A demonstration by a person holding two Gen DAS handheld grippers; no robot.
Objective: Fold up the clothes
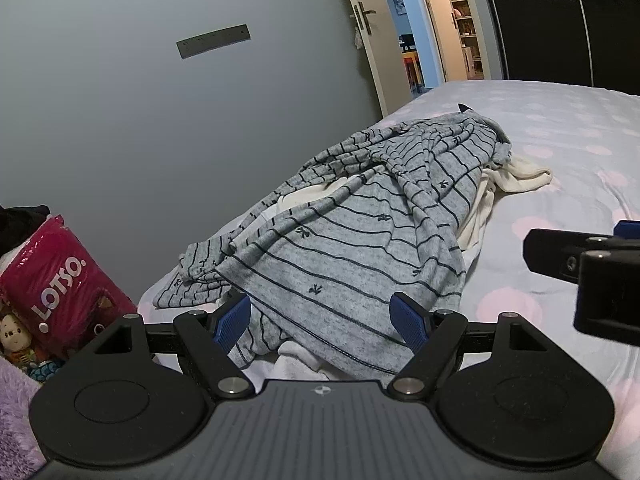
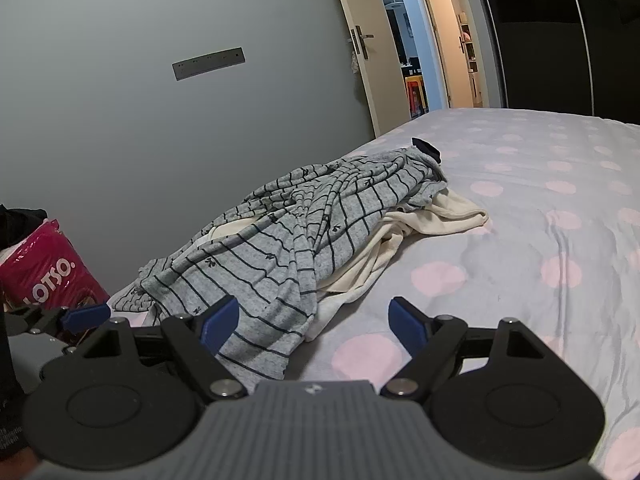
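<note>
Left wrist: left claw [image 1: 322,322] wide open, empty, over near hem of striped top [image 1: 352,236] crumpled on bed [image 1: 560,152]. White garment [image 1: 524,174] mostly buried beneath. Right claw cut off at right edge.

Right wrist: right claw [image 2: 312,326] wide open, empty, right of top [image 2: 280,240]. Pink pack [image 2: 52,268] partly cropped.

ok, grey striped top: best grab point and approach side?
Probably the near hem of the grey striped top, from the front. That edge lies flattest on the bed, already between the open left gripper fingers; farther up it is bunched over a cream garment.
</note>
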